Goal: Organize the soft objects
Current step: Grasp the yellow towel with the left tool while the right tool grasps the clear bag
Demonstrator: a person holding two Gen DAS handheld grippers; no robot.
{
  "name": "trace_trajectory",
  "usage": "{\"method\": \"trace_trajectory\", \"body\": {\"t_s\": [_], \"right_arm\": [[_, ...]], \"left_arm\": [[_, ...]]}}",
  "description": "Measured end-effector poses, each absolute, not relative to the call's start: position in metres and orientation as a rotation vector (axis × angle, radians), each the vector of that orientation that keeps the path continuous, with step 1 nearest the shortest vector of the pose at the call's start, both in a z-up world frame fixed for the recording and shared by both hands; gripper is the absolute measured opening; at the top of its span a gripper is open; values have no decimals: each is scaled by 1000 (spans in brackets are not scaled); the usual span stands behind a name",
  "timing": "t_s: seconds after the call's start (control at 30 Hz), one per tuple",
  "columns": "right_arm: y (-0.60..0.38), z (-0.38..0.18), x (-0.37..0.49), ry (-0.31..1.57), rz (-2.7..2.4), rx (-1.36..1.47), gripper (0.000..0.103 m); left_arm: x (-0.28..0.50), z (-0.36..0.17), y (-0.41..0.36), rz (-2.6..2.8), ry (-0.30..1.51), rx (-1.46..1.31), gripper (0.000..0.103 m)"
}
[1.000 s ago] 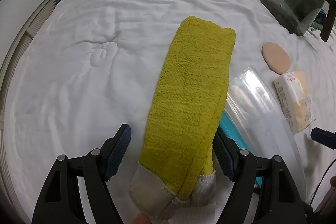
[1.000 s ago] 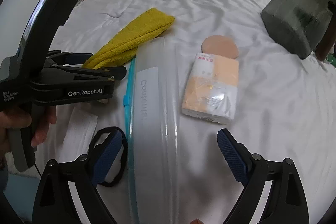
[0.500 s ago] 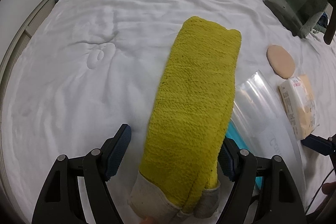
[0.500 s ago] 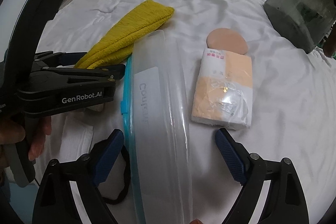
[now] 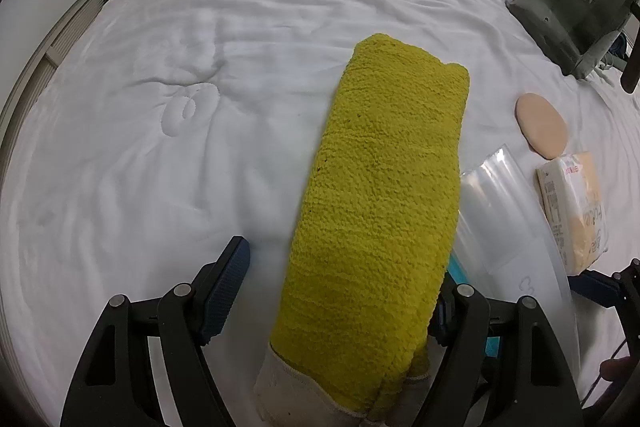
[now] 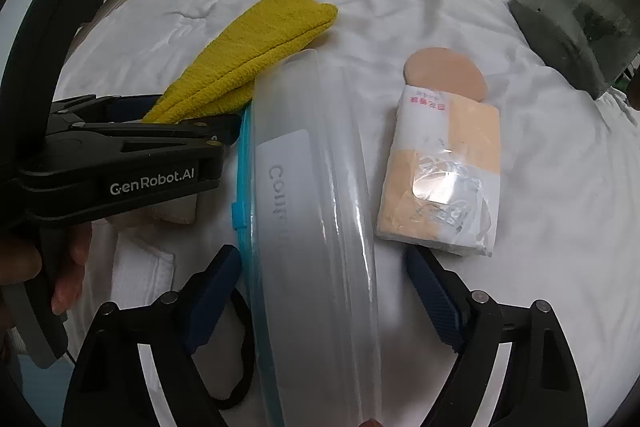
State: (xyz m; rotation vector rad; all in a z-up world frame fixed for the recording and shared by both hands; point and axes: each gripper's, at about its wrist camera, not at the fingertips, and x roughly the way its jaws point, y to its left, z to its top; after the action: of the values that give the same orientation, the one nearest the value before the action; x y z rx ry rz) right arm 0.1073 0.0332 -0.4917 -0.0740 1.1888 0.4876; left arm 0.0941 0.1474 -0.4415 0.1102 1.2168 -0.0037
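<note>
A folded yellow towel [image 5: 384, 211] lies on the white bed, its near end between the open jaws of my left gripper [image 5: 340, 287]; it also shows in the right wrist view [image 6: 248, 63]. A clear zip bag with a blue seal [image 6: 312, 211] lies beside the towel, between the open jaws of my right gripper [image 6: 324, 287]; it shows at the right in the left wrist view [image 5: 504, 227]. A wrapped tissue pack [image 6: 444, 175] and a round beige pad [image 6: 444, 73] lie right of the bag.
A dark grey box [image 6: 580, 19] stands at the far right of the bed [image 5: 200, 107]. A white folded cloth [image 6: 140, 275] and a black elastic band [image 6: 240, 367] lie near my right gripper's left finger. The left gripper's body [image 6: 120, 167] is close on the left.
My left gripper has moved forward along the towel, which now reaches deeper between its jaws. My right gripper has moved forward over the zip bag, towards the tissue pack.
</note>
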Motion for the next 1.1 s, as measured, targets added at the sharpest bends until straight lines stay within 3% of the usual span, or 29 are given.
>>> {"method": "trace_trajectory", "body": {"t_s": [0.37, 0.57, 1.1], "right_arm": [[37, -495, 111, 1192, 491, -75, 80], [37, -497, 112, 1193, 486, -70, 64], [23, -491, 112, 1191, 521, -26, 19]], "left_arm": [[98, -443, 149, -1, 1223, 108, 72], [98, -442, 147, -4, 1220, 119, 70], [102, -442, 121, -29, 1227, 145, 41]]}}
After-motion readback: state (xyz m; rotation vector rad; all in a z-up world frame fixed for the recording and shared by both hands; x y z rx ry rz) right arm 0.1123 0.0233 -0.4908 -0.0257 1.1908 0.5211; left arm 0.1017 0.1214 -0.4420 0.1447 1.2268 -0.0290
